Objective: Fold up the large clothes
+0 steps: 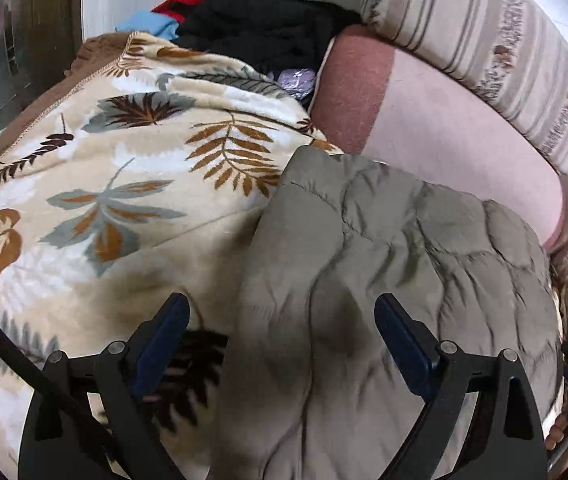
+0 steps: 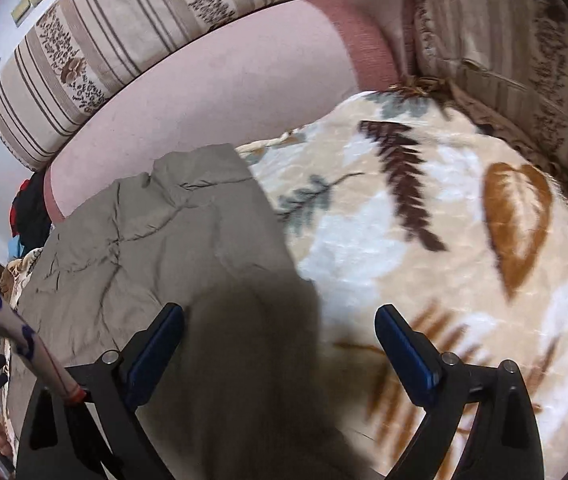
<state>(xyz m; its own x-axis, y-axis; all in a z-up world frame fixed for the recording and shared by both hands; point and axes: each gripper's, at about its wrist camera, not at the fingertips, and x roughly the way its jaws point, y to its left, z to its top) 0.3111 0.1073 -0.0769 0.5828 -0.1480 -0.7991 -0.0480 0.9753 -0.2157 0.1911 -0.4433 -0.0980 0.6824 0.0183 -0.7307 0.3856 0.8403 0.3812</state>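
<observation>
You are holding both jaws spread, pinching nothing. Grey quilted jacket [image 1: 383, 280] lying straight ahead of left gripper [image 1: 282, 344], running away from you; right gripper [image 2: 280, 344] hanging over its right edge.

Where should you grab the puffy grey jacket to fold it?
Probably by the far corner of the grey jacket, near the pink cushion. That edge lies flat and straight on the leaf blanket, so an open hand-held gripper, such as the right hand-held gripper, could slide in from the blanket side and pinch it.
</observation>
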